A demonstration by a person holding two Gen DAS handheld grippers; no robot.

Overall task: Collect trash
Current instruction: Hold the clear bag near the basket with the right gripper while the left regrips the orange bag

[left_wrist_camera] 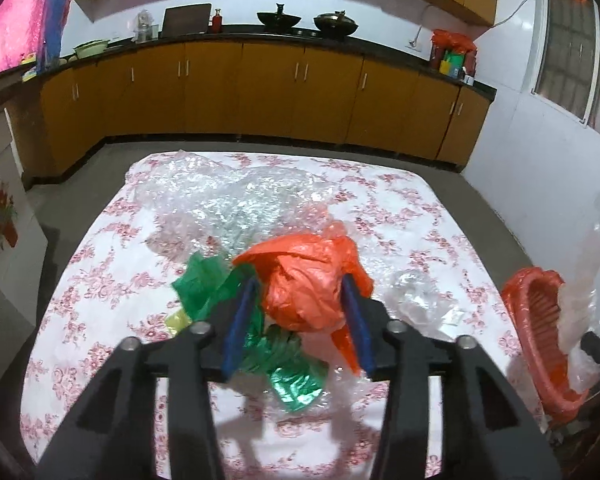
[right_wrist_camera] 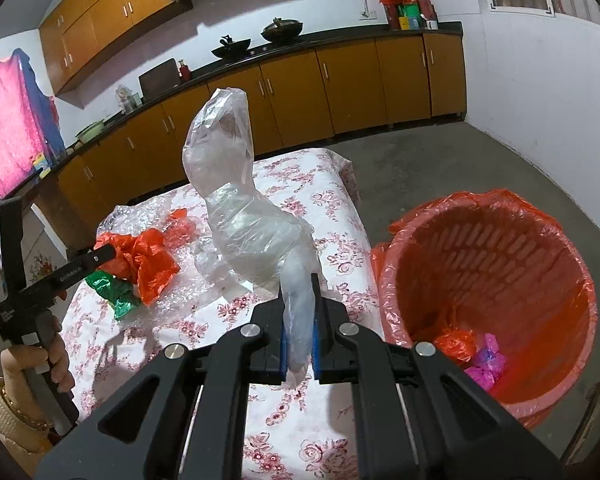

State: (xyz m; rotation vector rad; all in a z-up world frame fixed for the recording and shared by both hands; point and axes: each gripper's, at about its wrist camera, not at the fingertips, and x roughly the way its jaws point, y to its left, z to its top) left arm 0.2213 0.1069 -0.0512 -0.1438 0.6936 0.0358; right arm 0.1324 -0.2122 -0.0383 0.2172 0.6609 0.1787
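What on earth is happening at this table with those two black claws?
A person is clearing plastic trash off a flowered table with a claw in each hand. The right claw is shut on a clear bag, held up beside the orange-lined bin, which already has some scraps in it. The left claw straddles an orange bag on the table, its jaws either side of it. Green plastic and bubble wrap lie there too.

Counted on the floral-cloth table [left_wrist_camera: 440,208]: one crumpled orange plastic bag [left_wrist_camera: 308,280], one green foil wrapper [left_wrist_camera: 292,376], one clear bubble-wrap sheet [left_wrist_camera: 220,196]. Beside it, one orange-lined slatted bin [right_wrist_camera: 496,256]. Two black grippers [left_wrist_camera: 300,304] [right_wrist_camera: 300,316].
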